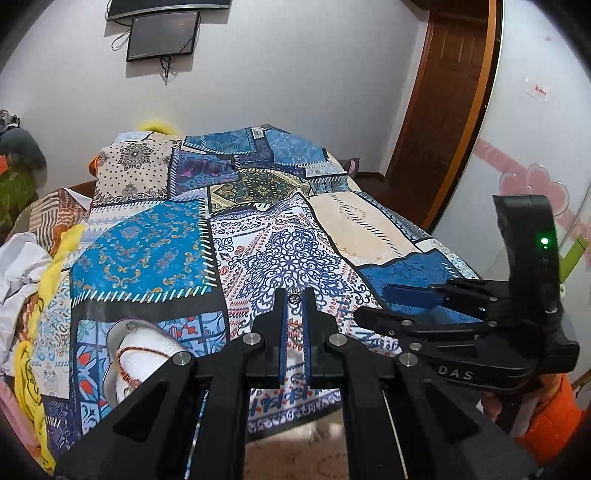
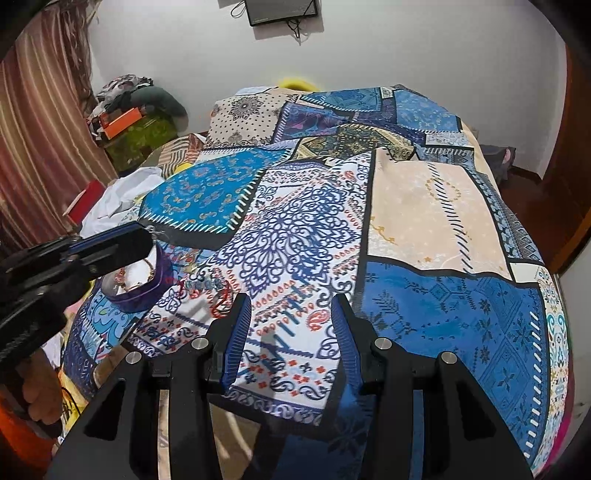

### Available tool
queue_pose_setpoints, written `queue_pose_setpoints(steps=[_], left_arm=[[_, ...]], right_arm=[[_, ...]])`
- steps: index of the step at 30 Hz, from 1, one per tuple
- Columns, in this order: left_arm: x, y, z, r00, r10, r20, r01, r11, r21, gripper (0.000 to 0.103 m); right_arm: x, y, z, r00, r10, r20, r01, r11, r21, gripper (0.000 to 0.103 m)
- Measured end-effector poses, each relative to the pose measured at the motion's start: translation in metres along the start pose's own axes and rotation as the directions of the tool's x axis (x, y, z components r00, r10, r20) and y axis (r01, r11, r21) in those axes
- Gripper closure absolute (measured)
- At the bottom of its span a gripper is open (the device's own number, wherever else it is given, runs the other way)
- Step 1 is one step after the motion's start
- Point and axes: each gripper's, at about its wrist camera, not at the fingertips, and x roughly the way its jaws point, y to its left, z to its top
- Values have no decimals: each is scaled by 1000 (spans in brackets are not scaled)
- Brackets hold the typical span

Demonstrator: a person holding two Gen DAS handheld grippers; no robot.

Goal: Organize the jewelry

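My left gripper (image 1: 295, 295) is shut on a small dark ring-like jewelry piece (image 1: 294, 298) at its tips, held above the patchwork bedspread (image 1: 155, 243). A round purple-rimmed jewelry box (image 1: 136, 354) with a white lining and a reddish beaded bracelet (image 1: 125, 369) inside sits at the lower left. In the right wrist view the left gripper (image 2: 147, 232) hovers over that box (image 2: 147, 291). Red beaded jewelry (image 2: 218, 299) lies on the bedspread beside the box. My right gripper (image 2: 291, 306) is open and empty above the bedspread.
The right gripper's body (image 1: 461, 332) sits at the right of the left wrist view. Yellow cloth (image 1: 48, 280) and white fabric (image 1: 18, 266) lie at the bed's left edge. A wooden door (image 1: 443, 110) and a wall screen (image 1: 162, 35) stand behind.
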Motion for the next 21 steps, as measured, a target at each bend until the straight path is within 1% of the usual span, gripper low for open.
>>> queue_pose_setpoints(steps=[3, 12, 16, 21], left_arm=[[-4, 5, -7, 1000, 1, -13, -1, 1000, -16, 98], [-1, 34, -45, 994, 33, -107, -44, 994, -102, 98], [-2, 43, -55, 991, 40, -125, -55, 991, -118, 98], [-3, 48, -65, 990, 27, -138, -46, 990, -132, 98]], right_arm=[[1, 6, 0, 1000, 15, -5, -15, 1000, -5, 62], [12, 28, -2, 999, 28, -29, -30, 998, -61, 62], [16, 38, -1, 999, 33, -42, -36, 996, -84, 62], [21, 54, -2, 996, 67, -62, -73, 991, -110, 62]])
